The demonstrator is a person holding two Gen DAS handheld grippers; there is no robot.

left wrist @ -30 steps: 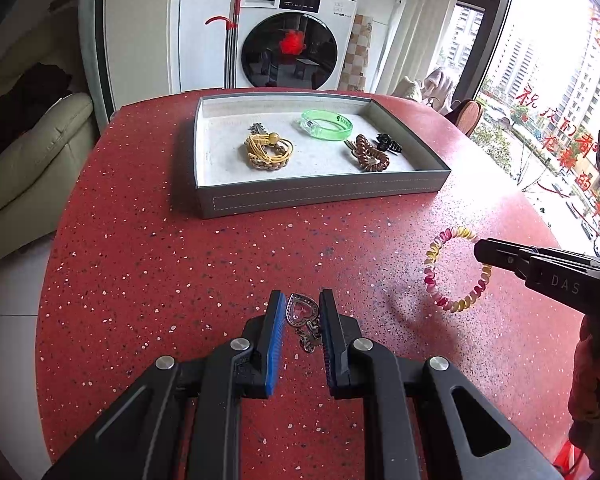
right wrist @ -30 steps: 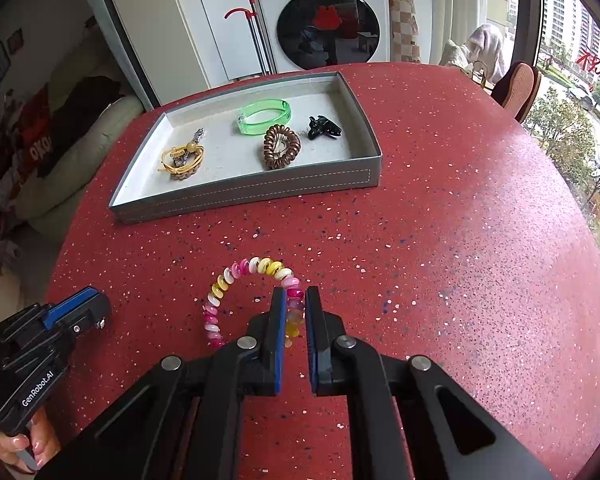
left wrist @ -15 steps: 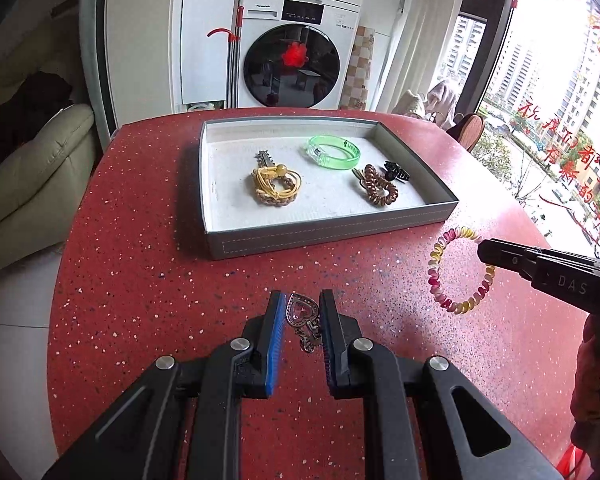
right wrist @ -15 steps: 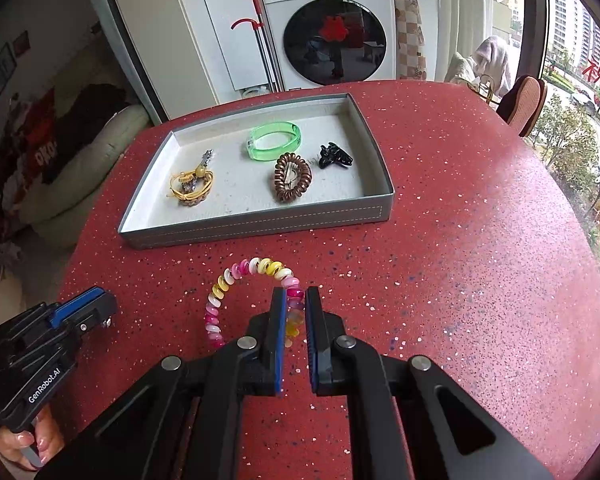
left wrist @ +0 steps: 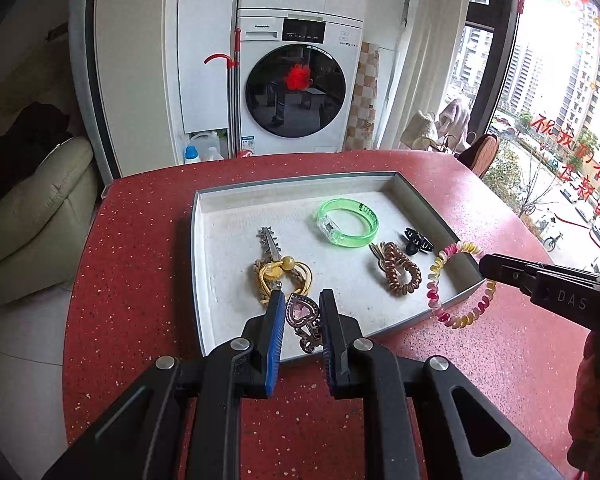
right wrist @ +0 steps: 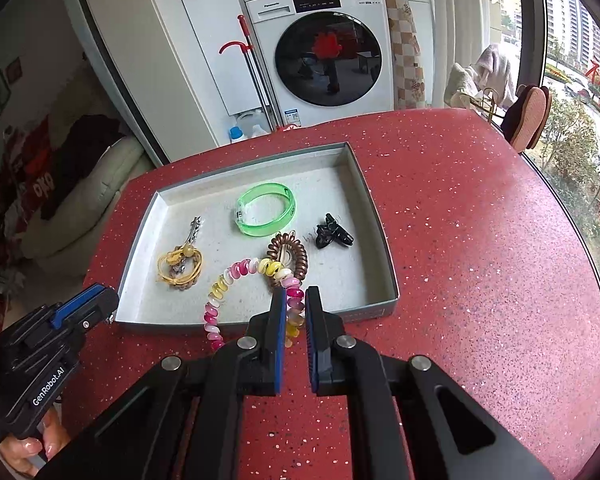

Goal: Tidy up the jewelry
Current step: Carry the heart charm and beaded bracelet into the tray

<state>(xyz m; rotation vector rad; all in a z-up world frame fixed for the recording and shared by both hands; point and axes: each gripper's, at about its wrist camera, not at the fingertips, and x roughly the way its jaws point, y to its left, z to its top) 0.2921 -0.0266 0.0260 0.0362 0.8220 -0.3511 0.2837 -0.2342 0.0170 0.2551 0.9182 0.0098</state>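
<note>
Fingers of the left gripper (left wrist: 299, 312) pinch a heart-shaped pendant (left wrist: 302, 314) above the near edge of the grey tray (left wrist: 204, 272) on the red worktop (right wrist: 480, 248). Right gripper (right wrist: 296, 308) clamps a pink-and-yellow coil bracelet (right wrist: 236, 276) over the tray's near right corner, beside a brown coil tie (left wrist: 400, 274).

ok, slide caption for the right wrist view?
Right gripper carries multicolour spiral bracelet over grey jewelry tray.

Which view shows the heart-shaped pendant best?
The left wrist view: the pink heart-shaped metal pendant sits large and sharp between the left gripper fingers. The right wrist view shows only that gripper; the pendant is hidden.
</note>
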